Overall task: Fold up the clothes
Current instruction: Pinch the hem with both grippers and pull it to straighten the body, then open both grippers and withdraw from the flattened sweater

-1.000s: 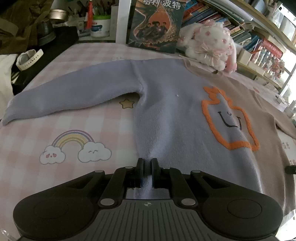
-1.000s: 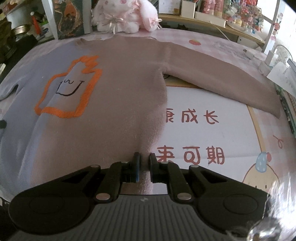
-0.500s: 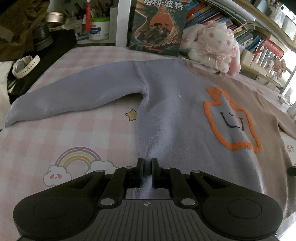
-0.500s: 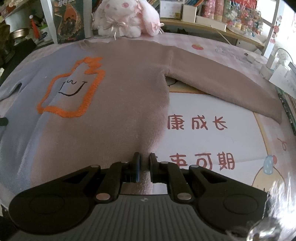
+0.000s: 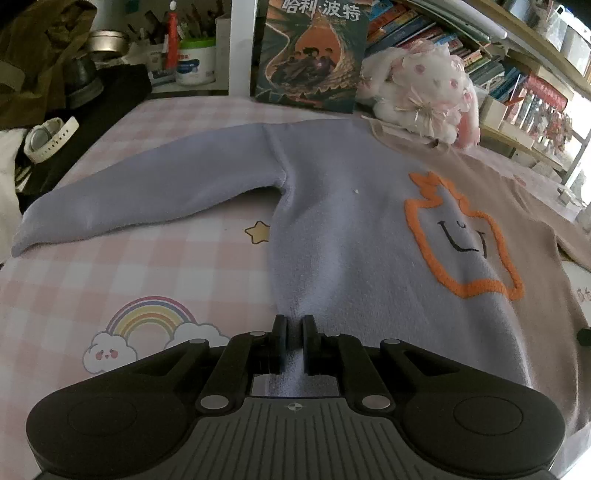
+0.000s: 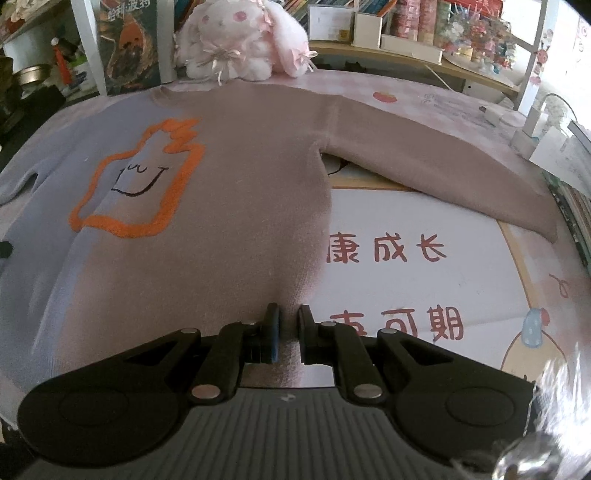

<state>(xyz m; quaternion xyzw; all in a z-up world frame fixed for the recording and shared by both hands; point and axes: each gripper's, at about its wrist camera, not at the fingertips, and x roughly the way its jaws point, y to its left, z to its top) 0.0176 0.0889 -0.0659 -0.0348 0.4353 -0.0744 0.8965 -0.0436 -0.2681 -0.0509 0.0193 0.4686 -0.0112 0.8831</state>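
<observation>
While the sweater (image 5: 354, 229) lies spread flat on the surface (image 5: 122, 266), its near hem is pinched by the left hand-held gripper (image 5: 293, 343) and the right hand-held gripper (image 6: 287, 332). The first fold seems begun; next, the hem must be carried evenly toward the collar.

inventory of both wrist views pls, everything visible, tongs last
sweater: 1, half lilac, half dusty pink, orange outlined face on chest; spread flat on the bed, sleeves out
bed sheet: 1, pink check with rainbow, star and printed characters; under the sweater
plush bunny: 1, white and pink; past the collar
book: 1, dark cover with orange; upright beside the bunny
watch: 1, white; left of the bed
tub: 1, white, green lid; back shelf
shelved books: many, mixed; back right
left tongs: black, shut on the lilac hem
right tongs: black, shut on the pink hem
</observation>
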